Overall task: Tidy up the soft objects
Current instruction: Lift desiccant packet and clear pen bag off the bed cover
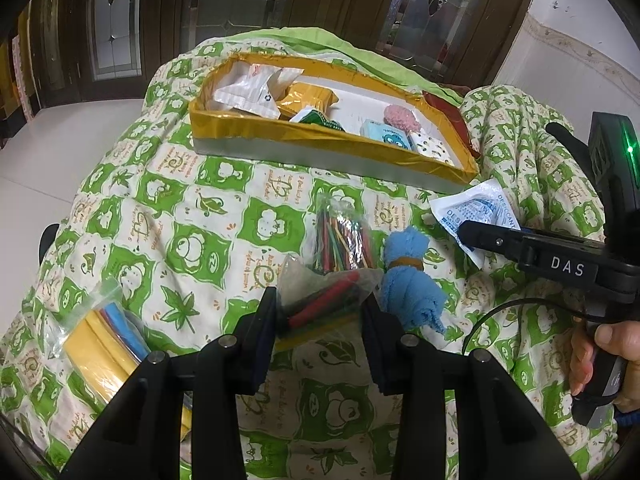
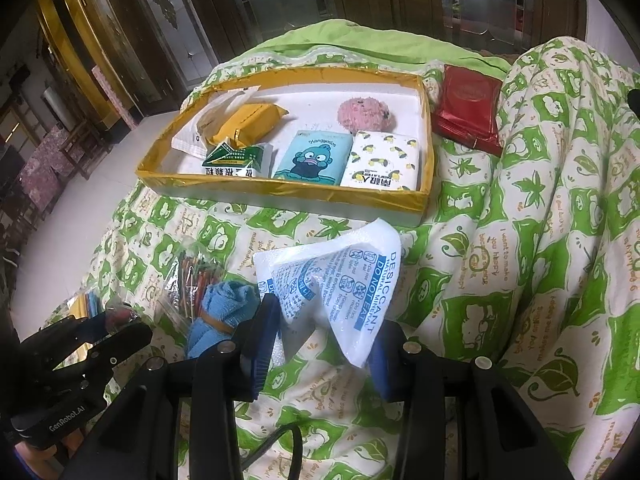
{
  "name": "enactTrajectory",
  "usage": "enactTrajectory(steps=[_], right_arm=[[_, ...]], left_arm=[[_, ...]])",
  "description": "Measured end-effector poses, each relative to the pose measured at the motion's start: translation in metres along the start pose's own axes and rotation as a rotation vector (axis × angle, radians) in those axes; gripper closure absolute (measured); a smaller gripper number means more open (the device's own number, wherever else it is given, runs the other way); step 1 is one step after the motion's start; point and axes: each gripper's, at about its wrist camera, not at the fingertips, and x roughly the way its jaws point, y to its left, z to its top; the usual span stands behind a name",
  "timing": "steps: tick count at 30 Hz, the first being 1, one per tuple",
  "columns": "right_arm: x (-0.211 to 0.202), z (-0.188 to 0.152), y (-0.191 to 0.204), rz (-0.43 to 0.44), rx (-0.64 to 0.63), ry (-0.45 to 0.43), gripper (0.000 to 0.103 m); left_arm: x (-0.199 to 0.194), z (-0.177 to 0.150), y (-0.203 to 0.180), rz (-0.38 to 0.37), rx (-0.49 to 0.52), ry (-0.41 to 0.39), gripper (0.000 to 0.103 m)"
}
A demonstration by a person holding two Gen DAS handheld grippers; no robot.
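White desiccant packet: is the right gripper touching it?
Touching. The right wrist view shows the white desiccant packet pinched and crumpled between the right gripper fingers.

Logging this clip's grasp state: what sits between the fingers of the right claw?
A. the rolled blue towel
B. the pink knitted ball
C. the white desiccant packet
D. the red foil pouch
C: in the right wrist view the white desiccant packet is pinched, crumpled, between the fingers of the right claw.
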Motion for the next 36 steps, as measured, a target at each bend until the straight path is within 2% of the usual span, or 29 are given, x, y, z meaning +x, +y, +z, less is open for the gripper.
enactTrajectory(steps=[20,36], right_arm=[[-0.007,0.003,0.002,0.005,-0.003,-0.031,0.059],[-0.012,0.005,0.002,0.011,-0.001,-0.049,0.059]], left_arm=[[-0.013,0.023,-0.005,-0.003,0.009,-0.040,0.065],[-0.013,0.028,-0.007,-0.005,0.011,-0.046,0.065]])
